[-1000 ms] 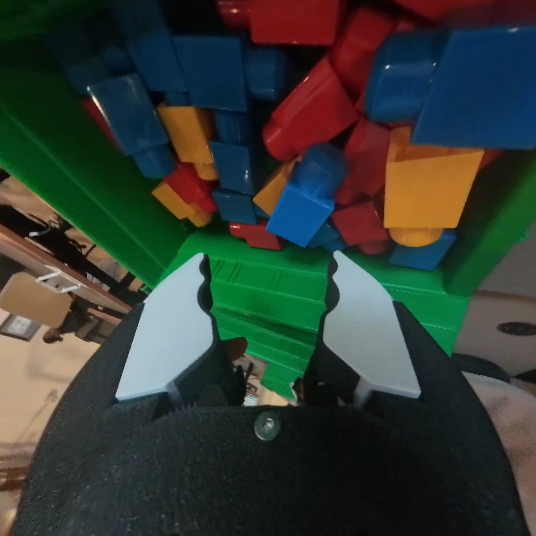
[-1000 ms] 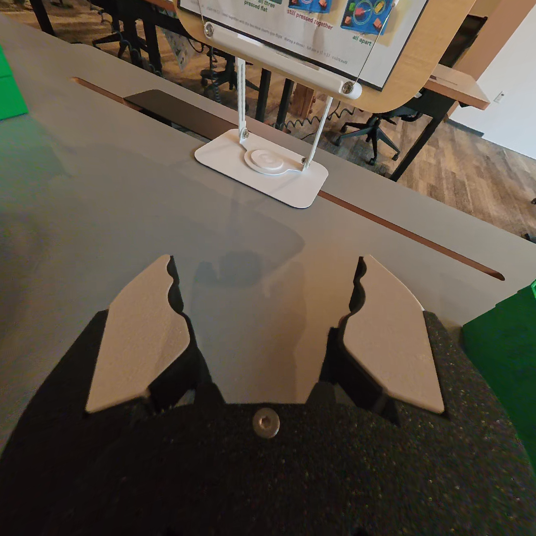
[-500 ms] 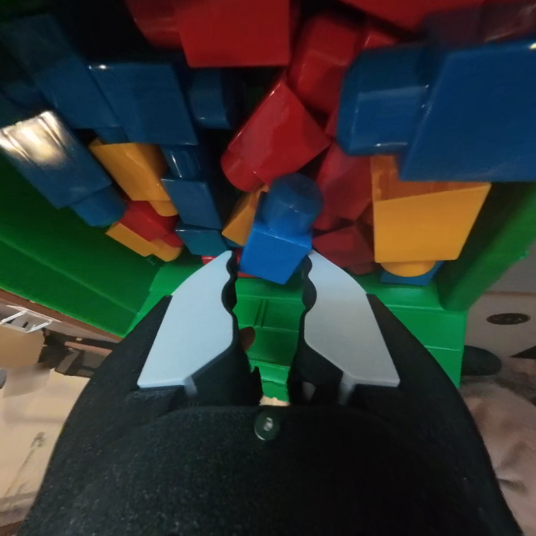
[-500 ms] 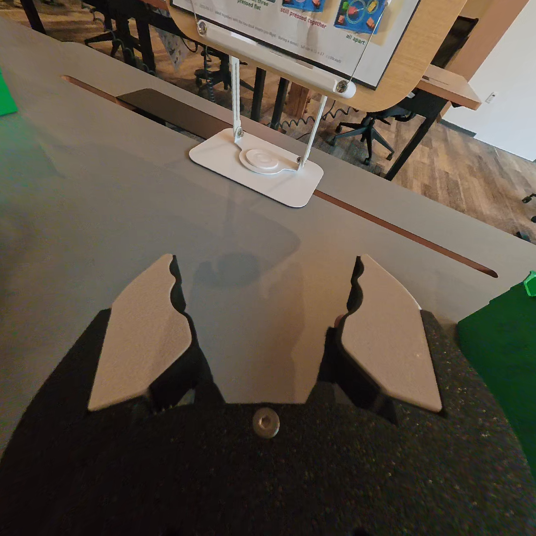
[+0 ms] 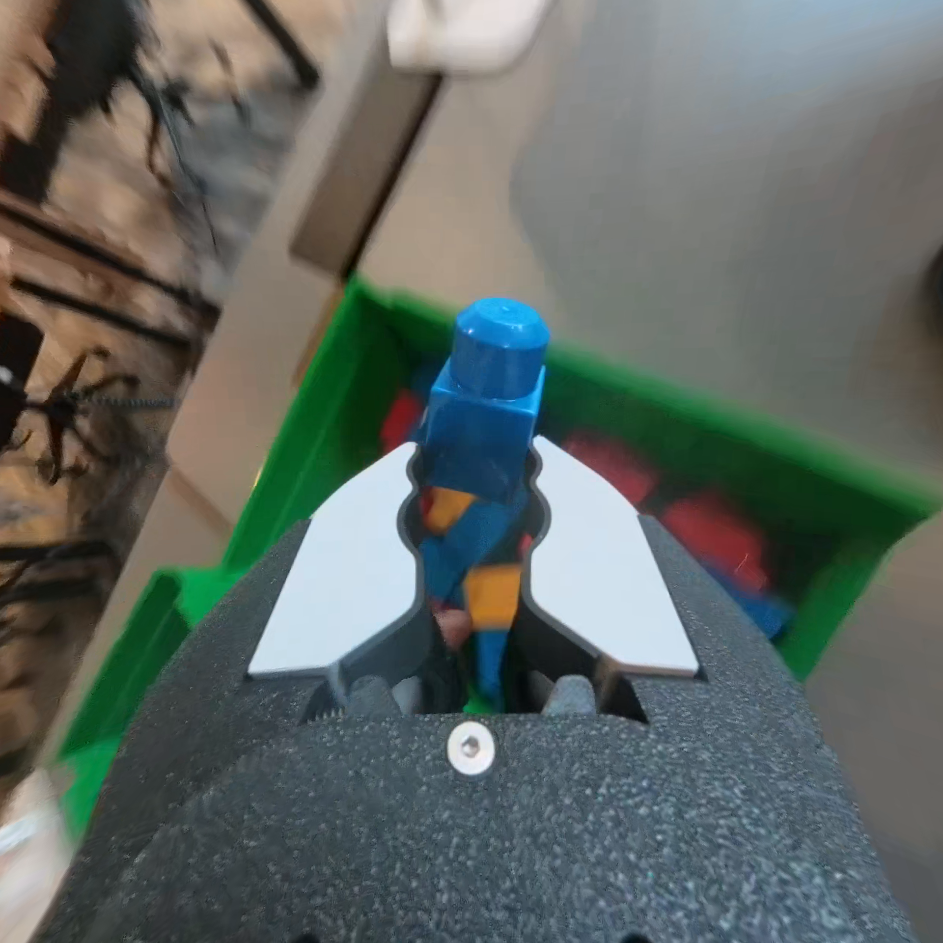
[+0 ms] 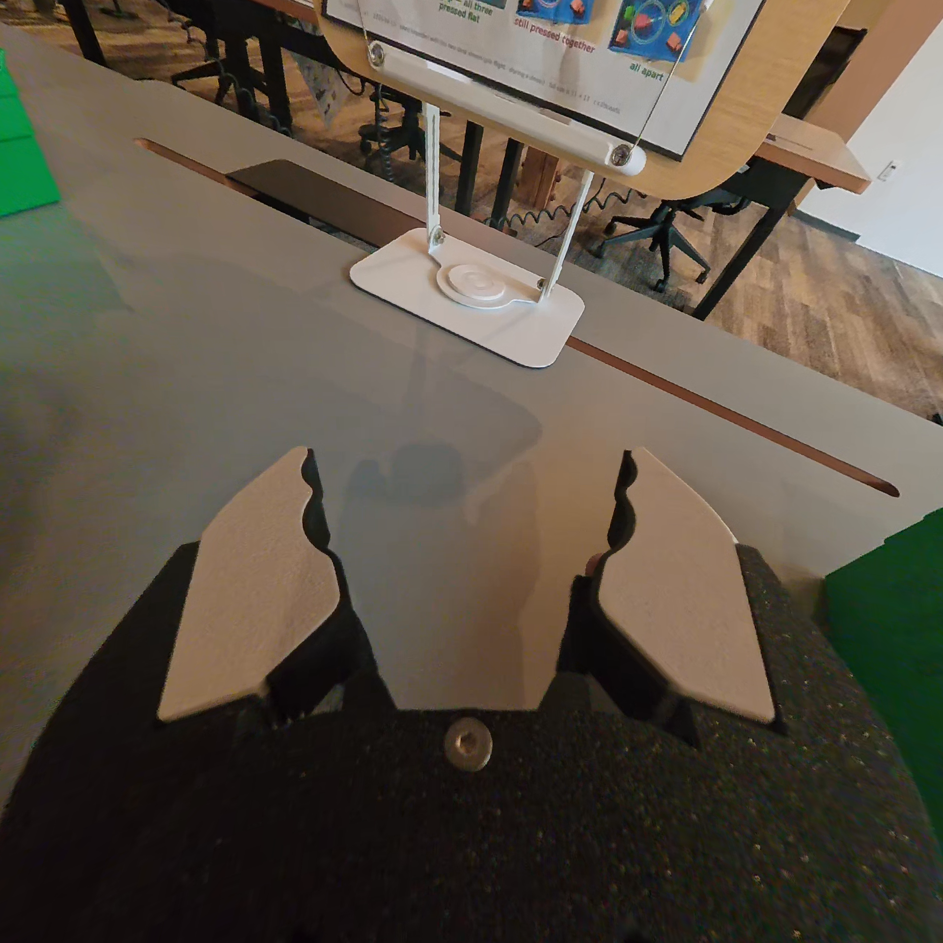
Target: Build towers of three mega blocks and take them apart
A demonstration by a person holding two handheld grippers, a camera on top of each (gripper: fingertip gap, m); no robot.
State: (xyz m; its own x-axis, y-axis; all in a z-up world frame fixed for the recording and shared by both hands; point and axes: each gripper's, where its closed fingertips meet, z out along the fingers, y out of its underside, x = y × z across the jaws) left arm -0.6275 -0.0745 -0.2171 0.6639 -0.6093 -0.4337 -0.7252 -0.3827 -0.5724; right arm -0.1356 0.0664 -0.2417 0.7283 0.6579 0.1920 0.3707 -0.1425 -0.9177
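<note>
In the left wrist view my left gripper (image 5: 472,459) is shut on a blue single-stud mega block (image 5: 482,413), stud pointing away, held above a green bin (image 5: 704,428). Red blocks (image 5: 709,536), blue and yellow blocks (image 5: 492,594) lie blurred in the bin below. In the right wrist view my right gripper (image 6: 467,462) is open and empty, over the bare grey table (image 6: 229,357).
A white stand base (image 6: 469,296) holds a wooden board with a printed sheet (image 6: 536,56) at the table's far edge. Green bin parts show at the far left (image 6: 20,153) and at the right (image 6: 888,622). Office chairs and desks stand beyond. One gripper's finger ends stand about 50 cm off the other's.
My left gripper closed on the blue block and lifted it out of the bin, swinging back so the table shows. The right gripper stayed open and shifted only slightly.
</note>
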